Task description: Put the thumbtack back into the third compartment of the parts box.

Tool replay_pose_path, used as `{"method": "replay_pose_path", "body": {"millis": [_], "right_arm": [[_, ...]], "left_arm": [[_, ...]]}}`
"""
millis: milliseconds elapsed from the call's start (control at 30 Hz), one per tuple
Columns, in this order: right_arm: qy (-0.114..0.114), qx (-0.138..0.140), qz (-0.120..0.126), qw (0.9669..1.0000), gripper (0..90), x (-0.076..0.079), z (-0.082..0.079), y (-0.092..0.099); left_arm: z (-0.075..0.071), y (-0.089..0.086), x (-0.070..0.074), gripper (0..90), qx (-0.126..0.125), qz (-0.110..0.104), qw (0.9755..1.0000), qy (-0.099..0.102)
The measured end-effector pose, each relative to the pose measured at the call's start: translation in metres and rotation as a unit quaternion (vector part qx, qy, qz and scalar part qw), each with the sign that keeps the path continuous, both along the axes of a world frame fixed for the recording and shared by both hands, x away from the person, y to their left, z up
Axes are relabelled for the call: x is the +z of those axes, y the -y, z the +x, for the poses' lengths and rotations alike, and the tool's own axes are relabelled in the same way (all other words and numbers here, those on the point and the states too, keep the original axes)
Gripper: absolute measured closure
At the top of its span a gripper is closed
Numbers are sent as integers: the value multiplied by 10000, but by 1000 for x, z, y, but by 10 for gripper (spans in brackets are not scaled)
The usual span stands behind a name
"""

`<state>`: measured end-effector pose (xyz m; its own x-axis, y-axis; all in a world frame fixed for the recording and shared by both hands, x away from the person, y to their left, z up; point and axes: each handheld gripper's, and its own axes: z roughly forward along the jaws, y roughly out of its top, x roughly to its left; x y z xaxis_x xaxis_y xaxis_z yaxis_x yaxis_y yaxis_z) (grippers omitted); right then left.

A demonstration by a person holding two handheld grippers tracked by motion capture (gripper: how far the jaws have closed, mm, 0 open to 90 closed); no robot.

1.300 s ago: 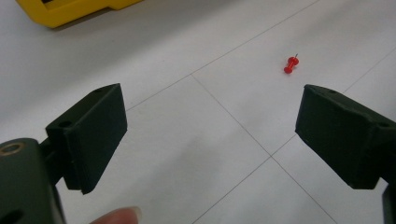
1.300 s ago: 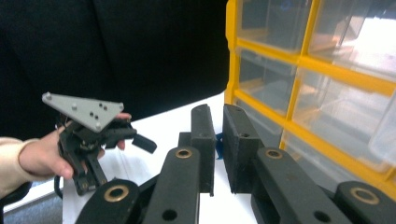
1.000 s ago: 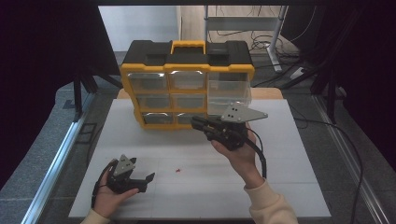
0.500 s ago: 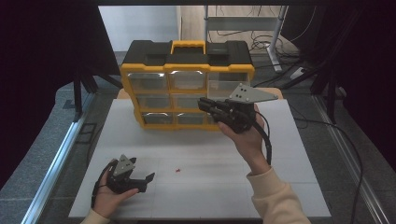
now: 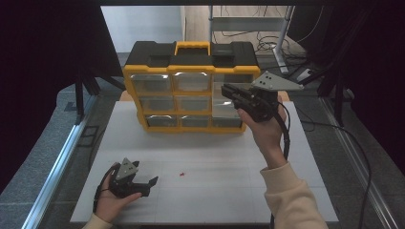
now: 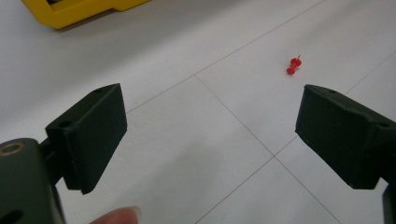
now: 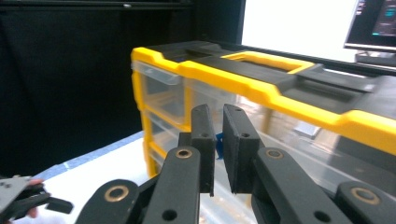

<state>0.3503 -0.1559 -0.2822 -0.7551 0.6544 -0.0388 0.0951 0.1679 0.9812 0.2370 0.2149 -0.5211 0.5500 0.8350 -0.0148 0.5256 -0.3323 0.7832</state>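
The right gripper (image 5: 229, 90), jaws together on something small and blue, has risen from the tabletop (image 5: 215, 191) toward the yellow-and-black drawer organiser's (image 5: 191, 71) right column, probably for stowing; the left gripper (image 5: 148, 185) rests, jaws apart.

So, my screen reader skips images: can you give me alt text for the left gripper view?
Two open black jaws of the left gripper frame a white table, with a small red push pin lying beyond them to the right. A yellow organizer corner shows top left.

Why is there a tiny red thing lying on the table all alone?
That is a red pushpin lying loose on the white table, in front of the yellow drawer box. It looks out of place, not in any drawer.
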Motion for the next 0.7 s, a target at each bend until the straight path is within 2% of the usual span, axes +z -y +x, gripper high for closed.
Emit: {"method": "replay_pose_path", "body": {"millis": [367,400,467,533,600,700], "right_arm": [[-36,-548,-76,9985,818,-2,18,11],[12,-594,-99,9982,773,-2,19,10],[107,-720,-150,9972,611,-2,18,7],[96,-688,-76,9976,491,-1,14,5],[149,-617,-41,9980,436,0,10,3],[129,-315,117,9994,370,0,3,2]], "left_arm": [[0,0,-1,95,3,8,10000,-5],[0,0,-1,95,-1,8,10000,-3],[0,0,0,95,0,9,10000,-2],[0,0,0,95,4,10,10000,2],[0,0,0,95,0,16,10000,-1],[0,0,0,95,-10,24,10000,-7]]}}
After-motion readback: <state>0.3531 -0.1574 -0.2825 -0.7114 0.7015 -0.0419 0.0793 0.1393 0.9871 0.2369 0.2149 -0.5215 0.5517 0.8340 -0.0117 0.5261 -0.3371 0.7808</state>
